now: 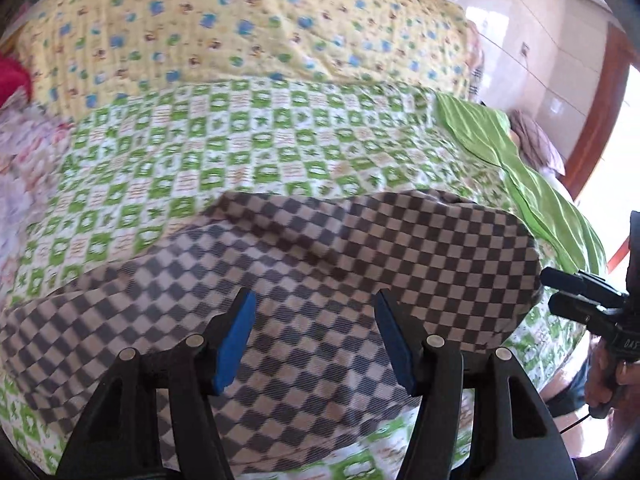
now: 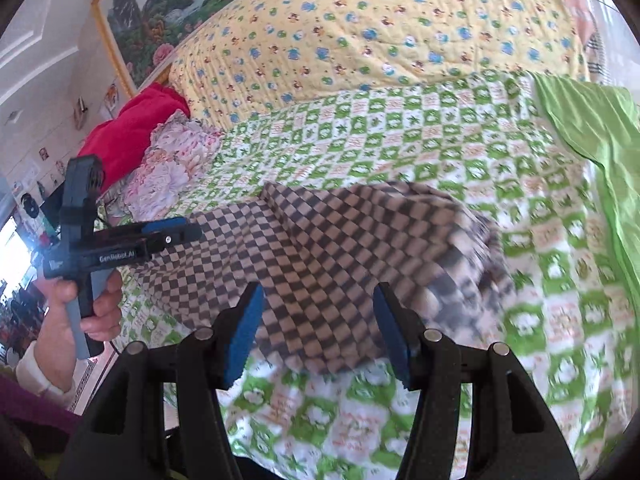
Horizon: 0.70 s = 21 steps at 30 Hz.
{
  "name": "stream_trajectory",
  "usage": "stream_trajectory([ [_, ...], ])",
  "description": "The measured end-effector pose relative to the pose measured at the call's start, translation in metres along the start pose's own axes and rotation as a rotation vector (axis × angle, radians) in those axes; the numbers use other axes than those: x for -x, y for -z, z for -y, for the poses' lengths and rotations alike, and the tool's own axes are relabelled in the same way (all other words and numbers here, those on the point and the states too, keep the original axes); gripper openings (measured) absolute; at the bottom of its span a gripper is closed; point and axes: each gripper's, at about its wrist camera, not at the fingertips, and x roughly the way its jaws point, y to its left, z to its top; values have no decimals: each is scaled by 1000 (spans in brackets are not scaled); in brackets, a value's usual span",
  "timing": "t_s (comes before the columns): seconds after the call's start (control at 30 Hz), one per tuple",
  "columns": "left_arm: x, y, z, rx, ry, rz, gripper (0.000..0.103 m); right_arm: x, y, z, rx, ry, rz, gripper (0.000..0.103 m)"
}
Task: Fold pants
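Green-checked bedspread [image 1: 248, 136] fills mid-frame; the checkered pants [image 1: 320, 264] lie folded across lower centre. Left gripper [image 1: 316, 336] and right gripper [image 2: 318, 328] both hover part-open, gripping nothing. Risk: a careless pinch catches one layer, dragging the fold apart.

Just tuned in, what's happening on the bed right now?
A person is folding the checkered pants on the green-and-white bedspread, holding a gripper in each hand. The left gripper and the right gripper both hover over the pants with jaws apart and no fabric between the pads. In the right wrist view the pants look partly folded, one layer lying over another. A yellow quilt and a red cloth lie further back on the bed.
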Motion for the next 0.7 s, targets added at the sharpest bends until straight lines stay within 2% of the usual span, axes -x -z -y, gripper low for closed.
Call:
stream_trajectory([
  [0.27,-34,-22,41,-130,64,-51,63,11,21,30,-111,56,-11,58],
  [0.4,-48,-34,59,-204,73,-71,64,9,27,42,-166,61,-20,58],
  [0.57,-64,-51,72,-263,87,-84,66,0,25,52,-240,10,-30,58],
  [0.7,-80,-67,80,-309,111,-104,66,-6,24,61,-290,33,-37,58],
])
